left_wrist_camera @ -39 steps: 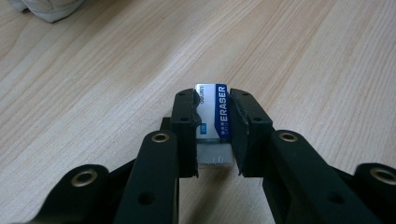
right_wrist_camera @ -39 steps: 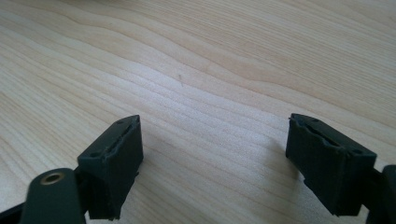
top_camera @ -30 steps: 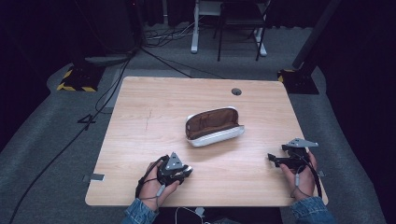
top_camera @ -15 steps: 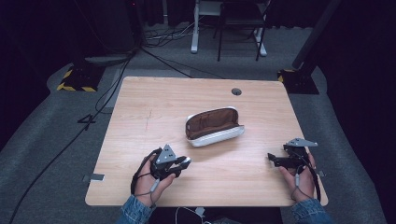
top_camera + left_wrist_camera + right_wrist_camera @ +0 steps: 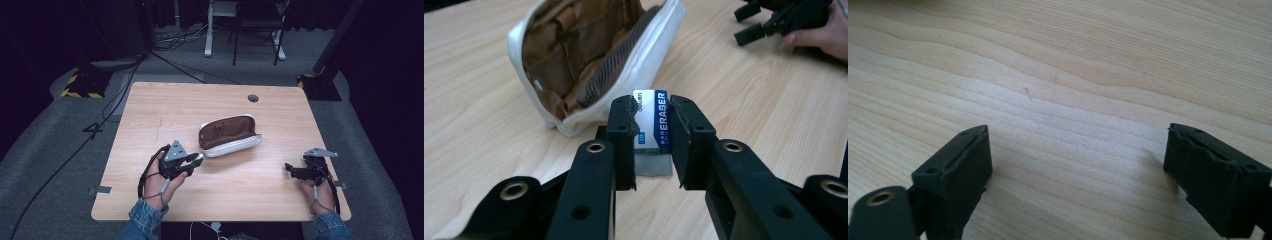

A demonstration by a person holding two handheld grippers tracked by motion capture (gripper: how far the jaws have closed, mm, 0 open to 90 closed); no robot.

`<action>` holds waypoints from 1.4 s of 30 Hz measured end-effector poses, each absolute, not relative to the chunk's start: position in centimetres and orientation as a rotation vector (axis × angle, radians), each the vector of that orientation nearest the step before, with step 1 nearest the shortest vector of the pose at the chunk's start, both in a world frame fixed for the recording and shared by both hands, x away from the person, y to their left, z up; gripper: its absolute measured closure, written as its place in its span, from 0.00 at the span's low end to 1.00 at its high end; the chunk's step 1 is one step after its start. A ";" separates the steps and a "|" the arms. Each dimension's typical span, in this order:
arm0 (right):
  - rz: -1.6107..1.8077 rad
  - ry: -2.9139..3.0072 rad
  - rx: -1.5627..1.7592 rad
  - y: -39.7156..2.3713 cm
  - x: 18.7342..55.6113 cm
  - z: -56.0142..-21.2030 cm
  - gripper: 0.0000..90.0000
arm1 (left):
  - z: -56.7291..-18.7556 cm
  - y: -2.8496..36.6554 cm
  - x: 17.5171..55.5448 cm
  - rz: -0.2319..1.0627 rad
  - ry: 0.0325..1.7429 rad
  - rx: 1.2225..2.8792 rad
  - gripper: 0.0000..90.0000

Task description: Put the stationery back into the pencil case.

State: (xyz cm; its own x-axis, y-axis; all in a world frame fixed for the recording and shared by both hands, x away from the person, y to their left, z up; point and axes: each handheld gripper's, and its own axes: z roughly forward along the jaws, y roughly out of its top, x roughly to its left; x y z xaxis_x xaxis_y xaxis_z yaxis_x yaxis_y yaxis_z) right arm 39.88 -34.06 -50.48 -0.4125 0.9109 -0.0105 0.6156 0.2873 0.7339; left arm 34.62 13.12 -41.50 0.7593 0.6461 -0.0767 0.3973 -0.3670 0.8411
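Note:
A white pouch (image 5: 227,134) with a brown lining lies unzipped on its side at the middle of the wooden table (image 5: 260,200). My left gripper (image 5: 196,161) sits just left of and in front of it, shut on a white and blue eraser (image 5: 655,125) marked ERASER. In the left gripper view, the pouch (image 5: 589,60) gapes right behind the eraser, and my left gripper (image 5: 653,107) holds the eraser just above the wood. My right gripper (image 5: 292,170) rests low near the table's front right, open, with bare wood between its jaws (image 5: 1075,160).
A round cable hole (image 5: 253,98) is near the table's far edge. Beyond the table are chair and desk legs (image 5: 235,35), floor cables, and a yellow-black striped base (image 5: 80,85) at the left. A person's hand (image 5: 824,35) holds the right gripper.
My left gripper has moved forward and slightly left along the table, toward the pouch's near end, with the eraser in it. The right gripper has barely shifted.

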 end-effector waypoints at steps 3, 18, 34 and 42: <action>0.922 2.127 1.369 -34.0 39.9 -50.5 0.14 | -40.7 12.8 35.2 0.342 0.774 2.000 0.80; 0.929 2.132 1.361 -34.0 39.9 -50.5 0.16 | -37.7 11.3 39.6 0.320 0.777 1.922 0.80; 0.929 2.132 1.360 -34.0 39.9 -50.5 0.16 | -38.7 8.3 45.0 0.391 0.815 1.941 0.80; 0.929 2.132 1.360 -34.0 39.9 -50.5 0.16 | -40.1 7.1 46.9 0.346 0.817 1.955 0.80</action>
